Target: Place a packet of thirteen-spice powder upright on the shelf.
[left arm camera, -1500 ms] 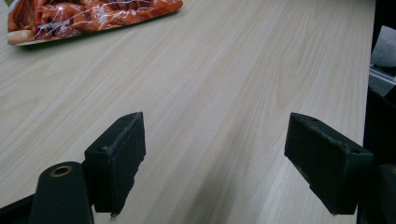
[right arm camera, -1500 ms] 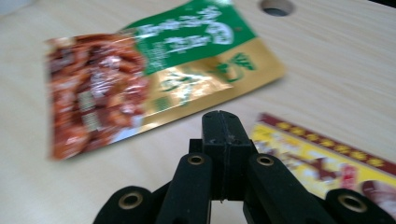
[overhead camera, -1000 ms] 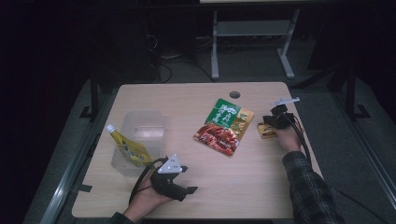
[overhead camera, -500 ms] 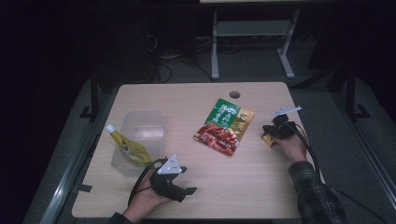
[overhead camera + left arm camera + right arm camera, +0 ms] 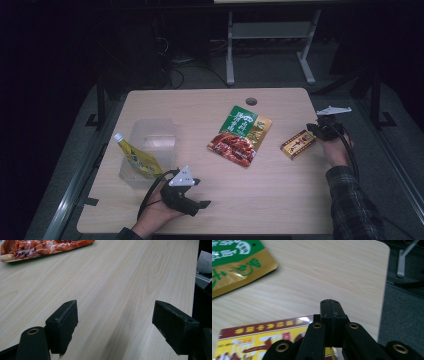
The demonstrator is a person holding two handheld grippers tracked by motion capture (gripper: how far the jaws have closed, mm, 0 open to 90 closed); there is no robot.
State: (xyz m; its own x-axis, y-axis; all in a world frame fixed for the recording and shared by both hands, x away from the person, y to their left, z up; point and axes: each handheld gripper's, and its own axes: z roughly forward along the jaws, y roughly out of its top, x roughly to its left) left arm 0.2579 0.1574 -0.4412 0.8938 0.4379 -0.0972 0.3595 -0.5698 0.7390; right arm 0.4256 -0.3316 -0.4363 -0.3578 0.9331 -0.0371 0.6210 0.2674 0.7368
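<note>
A yellow and dark red box (image 5: 298, 144) lies flat near the table's right edge. My right gripper (image 5: 313, 130) hovers at its right end with the jaws pressed together and nothing seen between them. In the right gripper view that gripper (image 5: 331, 308) is shut just above the box (image 5: 259, 338). My left gripper (image 5: 200, 196) rests open on the wood at the near left. In the left gripper view the gripper (image 5: 116, 325) has wide-apart jaws and bare table between them. A green and red snack packet (image 5: 240, 136) lies mid-table, and its red end (image 5: 37, 248) shows far off.
A clear plastic tub (image 5: 150, 142) stands at the left with a yellow pouch (image 5: 137, 159) leaning on its near side. The table has a round hole (image 5: 251, 101) at the back. Its right edge (image 5: 384, 290) is close to my right gripper. A metal frame (image 5: 270, 35) stands behind.
My right gripper has drawn back toward the table's right edge, and the box now lies slightly farther right. The left gripper has stayed put.
</note>
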